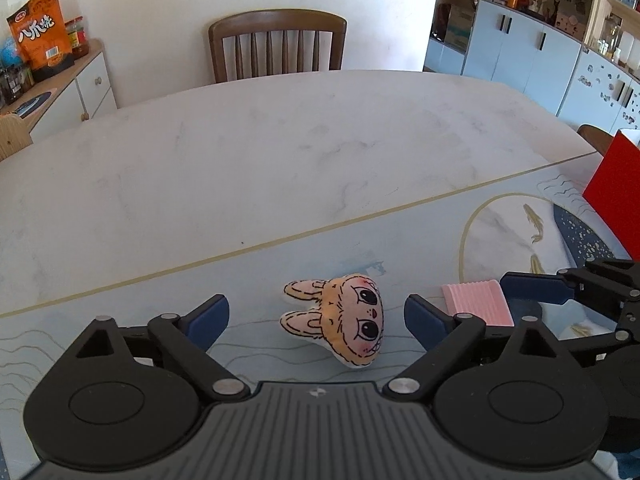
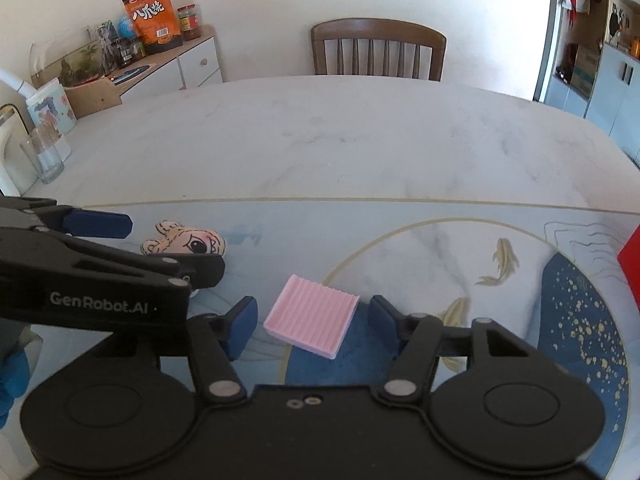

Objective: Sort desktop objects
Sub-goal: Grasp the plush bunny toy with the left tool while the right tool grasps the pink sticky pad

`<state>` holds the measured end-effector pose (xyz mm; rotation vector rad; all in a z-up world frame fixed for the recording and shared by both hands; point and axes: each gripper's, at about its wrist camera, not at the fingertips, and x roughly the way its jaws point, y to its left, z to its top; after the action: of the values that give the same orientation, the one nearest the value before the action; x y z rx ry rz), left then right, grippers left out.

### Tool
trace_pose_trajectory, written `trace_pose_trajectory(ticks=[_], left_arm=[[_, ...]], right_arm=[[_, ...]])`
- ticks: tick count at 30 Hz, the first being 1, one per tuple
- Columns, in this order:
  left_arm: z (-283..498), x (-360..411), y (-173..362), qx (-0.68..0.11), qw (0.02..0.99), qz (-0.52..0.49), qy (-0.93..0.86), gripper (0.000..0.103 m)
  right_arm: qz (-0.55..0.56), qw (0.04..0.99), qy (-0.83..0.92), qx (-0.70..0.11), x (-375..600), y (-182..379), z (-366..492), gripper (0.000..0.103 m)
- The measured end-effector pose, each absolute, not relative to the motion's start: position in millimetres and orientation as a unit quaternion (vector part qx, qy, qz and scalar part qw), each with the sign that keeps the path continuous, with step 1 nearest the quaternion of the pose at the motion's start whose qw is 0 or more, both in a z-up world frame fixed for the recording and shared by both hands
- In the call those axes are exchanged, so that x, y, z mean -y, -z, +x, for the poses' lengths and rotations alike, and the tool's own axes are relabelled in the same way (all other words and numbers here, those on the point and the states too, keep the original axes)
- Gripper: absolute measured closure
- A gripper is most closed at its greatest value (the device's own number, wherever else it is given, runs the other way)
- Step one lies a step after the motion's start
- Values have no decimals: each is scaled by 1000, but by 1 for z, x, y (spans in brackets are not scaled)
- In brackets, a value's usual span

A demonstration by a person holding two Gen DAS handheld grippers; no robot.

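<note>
Two small things lying side by side on the mat-covered table (image 1: 240, 152).

The rabbit-faced plush toy (image 1: 340, 320) is lying left of the pink ribbed foam block (image 2: 312, 316), each sitting between a hand-held gripper's jaws; a wooden chair (image 1: 278, 44) is standing behind the table.

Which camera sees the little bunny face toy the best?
The left wrist view. There the bunny face toy lies whole on the mat, both ears and both eyes showing, between the open fingers of the left gripper. In the right wrist view, the left gripper's arm hides its lower part, so only one eye shows.

Black tongs (image 2: 308, 326) with blue pads (image 2: 242, 326), marked "GenRobot.AI".
</note>
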<state>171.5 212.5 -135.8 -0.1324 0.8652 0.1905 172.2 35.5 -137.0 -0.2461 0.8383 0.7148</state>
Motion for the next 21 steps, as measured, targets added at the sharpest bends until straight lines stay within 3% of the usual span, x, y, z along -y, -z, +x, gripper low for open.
trace_pose_trajectory(ticks=[7, 10, 18, 21], left_arm=[[174, -211, 143, -422, 900, -57, -90, 22], [175, -207, 144, -421, 902, -43, -88, 25], [177, -194, 140, -419, 904, -12, -83, 48], [178, -189, 139, -422, 903, -7, -84, 50]], right_arm=[[-153, 837, -354, -387, -29, 136, 175, 57], [-153, 836, -355, -389, -22, 134, 180, 58], [-147, 835, -352, -396, -13, 134, 191, 58], [-151, 833, -353, -398, -13, 133, 191, 58]])
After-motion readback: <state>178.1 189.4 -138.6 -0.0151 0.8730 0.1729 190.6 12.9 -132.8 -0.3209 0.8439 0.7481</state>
